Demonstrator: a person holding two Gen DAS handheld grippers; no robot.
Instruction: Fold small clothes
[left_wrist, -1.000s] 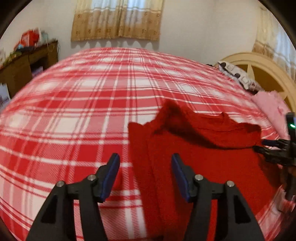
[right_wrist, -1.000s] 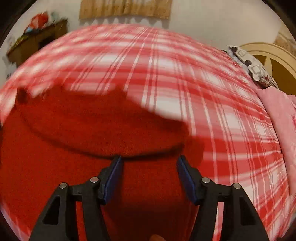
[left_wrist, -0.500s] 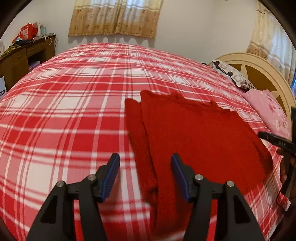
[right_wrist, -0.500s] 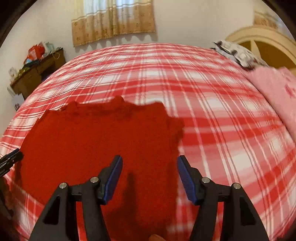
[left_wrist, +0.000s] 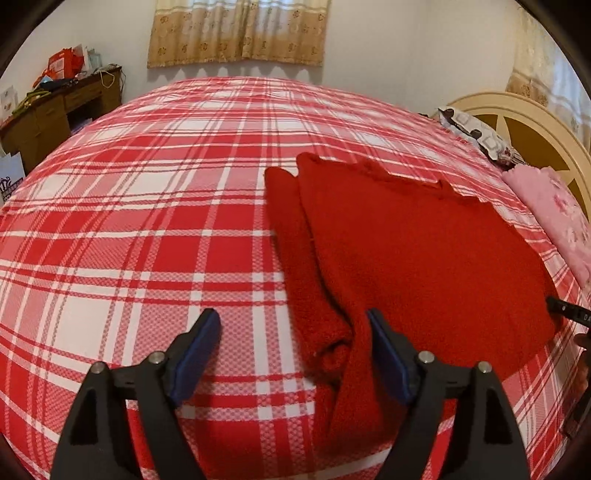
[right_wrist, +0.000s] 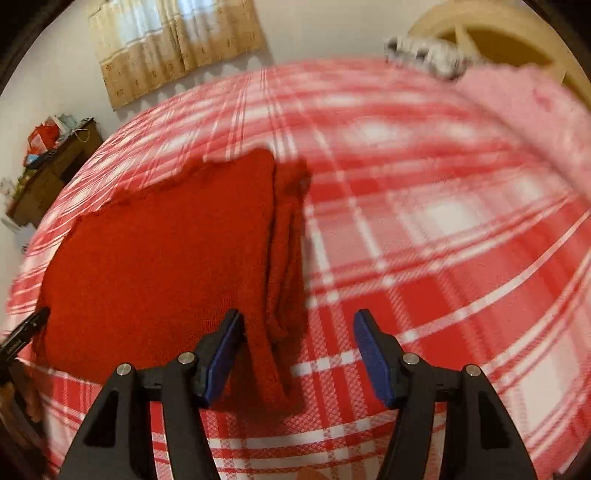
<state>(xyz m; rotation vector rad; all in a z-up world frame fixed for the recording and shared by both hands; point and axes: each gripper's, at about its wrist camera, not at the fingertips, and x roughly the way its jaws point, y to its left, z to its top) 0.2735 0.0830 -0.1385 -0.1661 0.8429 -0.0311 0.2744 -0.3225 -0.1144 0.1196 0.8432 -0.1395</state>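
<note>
Since a second ago: red sweater (left_wrist: 417, 258) went from lifted and rumpled to lying flat on the plaid bed (left_wrist: 155, 206); both grippers drew back.
Garment: spread near the bed's front edge, one sleeve (left_wrist: 295, 258) trailing down its left side, another (right_wrist: 284, 251) on the right.
Left gripper (left_wrist: 293, 350): fingers apart, holding nothing, poised over the left sleeve's cuff.
Right gripper (right_wrist: 297, 350): fingers apart, empty, above the right sleeve's lower end; view was blurred.
Doing it well: I judged each sleeve should be pinched near the cuff, then laid inward across the body, smooth.
Count: one sweater, two sleeves, two grippers, one pink blanket (left_wrist: 561, 218), one patterned pillow (left_wrist: 476, 134).
</note>
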